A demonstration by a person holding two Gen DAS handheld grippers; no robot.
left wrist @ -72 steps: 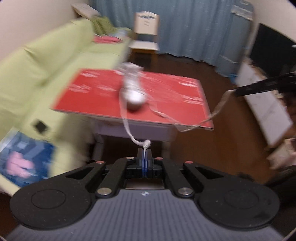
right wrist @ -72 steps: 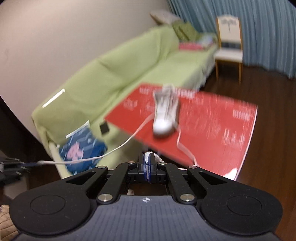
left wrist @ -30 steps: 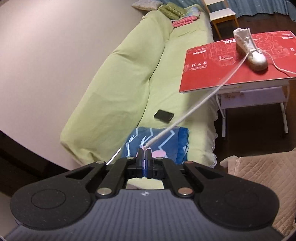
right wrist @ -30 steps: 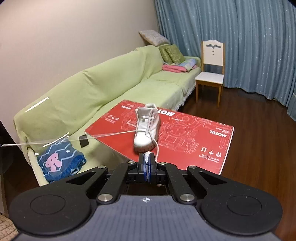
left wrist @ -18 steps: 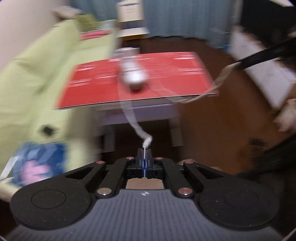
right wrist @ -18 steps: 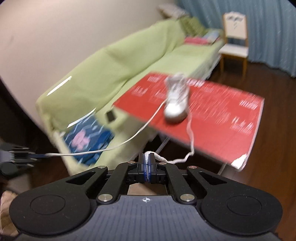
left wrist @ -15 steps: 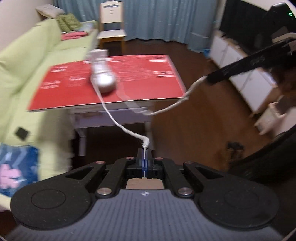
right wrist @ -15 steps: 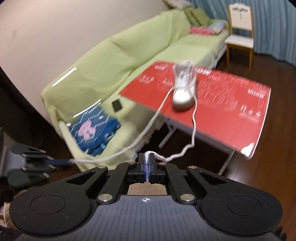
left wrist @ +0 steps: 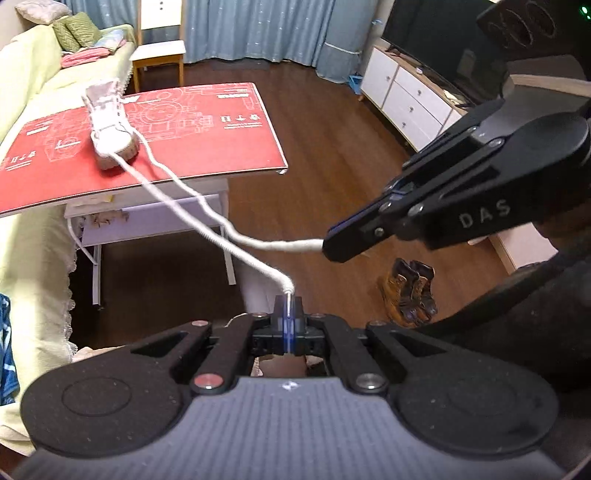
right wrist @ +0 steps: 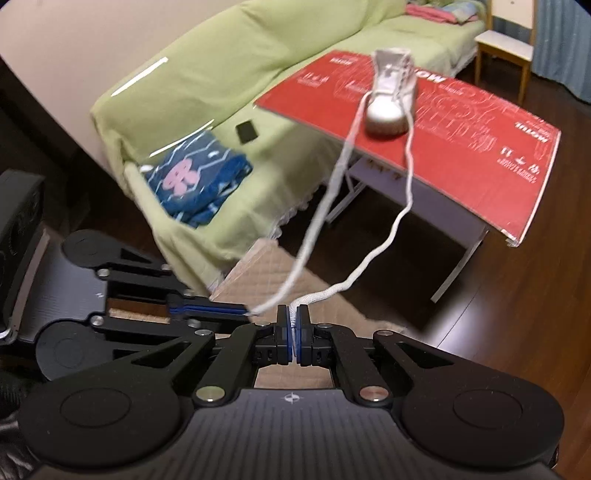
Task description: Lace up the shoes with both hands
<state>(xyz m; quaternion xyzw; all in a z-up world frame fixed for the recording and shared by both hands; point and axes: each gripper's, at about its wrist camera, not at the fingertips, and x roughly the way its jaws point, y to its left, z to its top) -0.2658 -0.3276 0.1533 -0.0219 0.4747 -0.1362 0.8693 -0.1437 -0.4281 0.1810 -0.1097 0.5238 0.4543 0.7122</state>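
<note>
Left wrist view: one white boot (left wrist: 109,123), two lace ends (left wrist: 207,218); left gripper (left wrist: 287,314) and right gripper (left wrist: 334,245) each clamped one end

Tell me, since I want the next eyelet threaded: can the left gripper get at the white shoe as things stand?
Probably not: the left gripper is shut on a lace end, well off the table from the white shoe.

Green sofa (right wrist: 207,74), dark wood floor (left wrist: 332,122), blue curtains (left wrist: 251,26)
</note>
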